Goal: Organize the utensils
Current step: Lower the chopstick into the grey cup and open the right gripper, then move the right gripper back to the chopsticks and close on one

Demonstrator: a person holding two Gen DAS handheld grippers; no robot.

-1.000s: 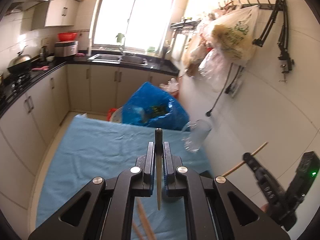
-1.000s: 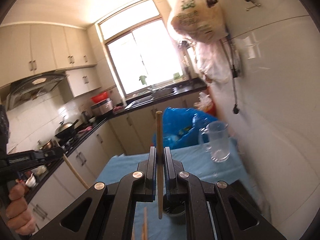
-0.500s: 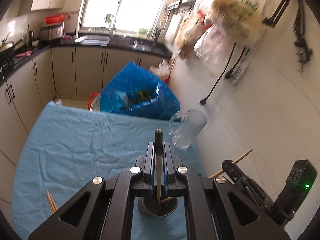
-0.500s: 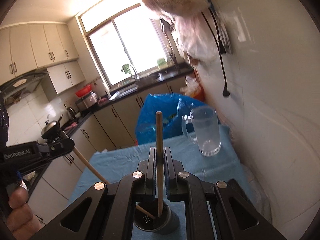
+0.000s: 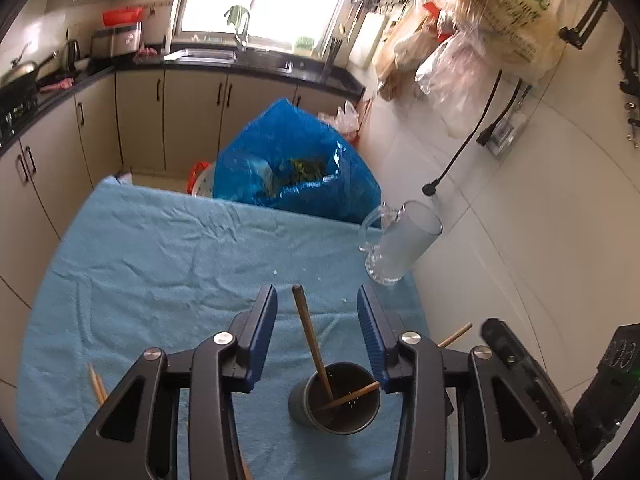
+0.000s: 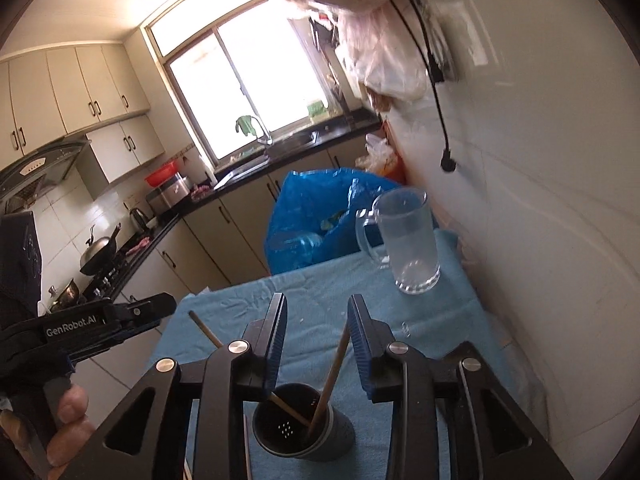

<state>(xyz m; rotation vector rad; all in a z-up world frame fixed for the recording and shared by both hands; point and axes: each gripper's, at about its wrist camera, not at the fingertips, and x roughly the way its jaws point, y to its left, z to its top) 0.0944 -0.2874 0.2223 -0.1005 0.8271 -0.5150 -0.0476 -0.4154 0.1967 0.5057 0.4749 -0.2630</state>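
A dark cylindrical cup stands on the blue cloth with two wooden chopsticks in it. My left gripper hovers just above the cup with its jaws opening. One chopstick stands loose between its blue pads and touches neither. My right gripper is also over the cup, jaws opening. The other chopstick leans up between its fingers, close to the right pad, and is not pinched. In the left wrist view this second chopstick slants to the right across the cup.
Loose chopsticks lie on the blue cloth at the near left. A clear glass mug stands at the far right by the white wall. A blue plastic bag sits beyond the table's far edge. A person's hand holds the left gripper.
Both grippers came down over the cup, each shut on a chopstick. Their jaws have now parted and both chopsticks rest in the cup.
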